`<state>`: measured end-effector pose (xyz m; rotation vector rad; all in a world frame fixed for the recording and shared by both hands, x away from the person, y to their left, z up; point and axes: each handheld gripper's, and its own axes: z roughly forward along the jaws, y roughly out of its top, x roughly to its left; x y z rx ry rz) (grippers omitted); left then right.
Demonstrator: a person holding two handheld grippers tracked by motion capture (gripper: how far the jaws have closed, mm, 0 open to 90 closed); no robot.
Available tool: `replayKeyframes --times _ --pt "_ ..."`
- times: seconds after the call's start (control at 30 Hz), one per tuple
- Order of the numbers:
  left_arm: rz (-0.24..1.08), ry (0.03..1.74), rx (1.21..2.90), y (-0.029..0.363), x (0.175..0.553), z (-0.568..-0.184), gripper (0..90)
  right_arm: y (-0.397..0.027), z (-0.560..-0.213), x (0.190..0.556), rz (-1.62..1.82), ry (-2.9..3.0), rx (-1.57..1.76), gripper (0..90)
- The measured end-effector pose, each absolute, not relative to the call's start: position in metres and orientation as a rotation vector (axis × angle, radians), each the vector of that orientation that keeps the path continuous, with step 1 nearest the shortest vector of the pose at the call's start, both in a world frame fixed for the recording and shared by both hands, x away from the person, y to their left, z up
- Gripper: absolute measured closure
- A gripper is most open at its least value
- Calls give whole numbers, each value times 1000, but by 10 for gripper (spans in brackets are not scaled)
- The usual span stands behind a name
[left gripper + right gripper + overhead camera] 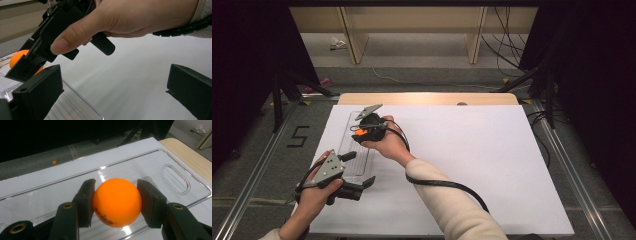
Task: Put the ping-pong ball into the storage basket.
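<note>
One smooth orange ball (117, 202) sits pinched in the right gripper's (117, 203) jaws, over a clear plastic tray (155, 162) at the tabletop's (492, 165) far left — left gripper (112, 92) spread, empty, nearer.

Bright table, dark surrounds, glare on clear tray (175, 160).

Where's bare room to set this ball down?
The white sheet lies bare from the right forearm across to its right edge. It is crowded at the left: the clear tray, the left gripper and the right gripper, shut on the orange ball.
</note>
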<state>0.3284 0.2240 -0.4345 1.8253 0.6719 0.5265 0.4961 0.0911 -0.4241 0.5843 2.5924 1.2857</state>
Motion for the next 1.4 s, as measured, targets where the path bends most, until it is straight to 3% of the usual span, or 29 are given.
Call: replayKeyframes --times 1.13,1.3,1.4 --pt "526 671 1825 224 328 -434 0 99 -435 497 1260 2621 588 499" --pt "526 671 1825 224 328 -434 0 99 -435 497 1262 2619 594 478" --pt "526 671 1824 224 328 -434 0 99 -434 497 1262 2613 606 418"
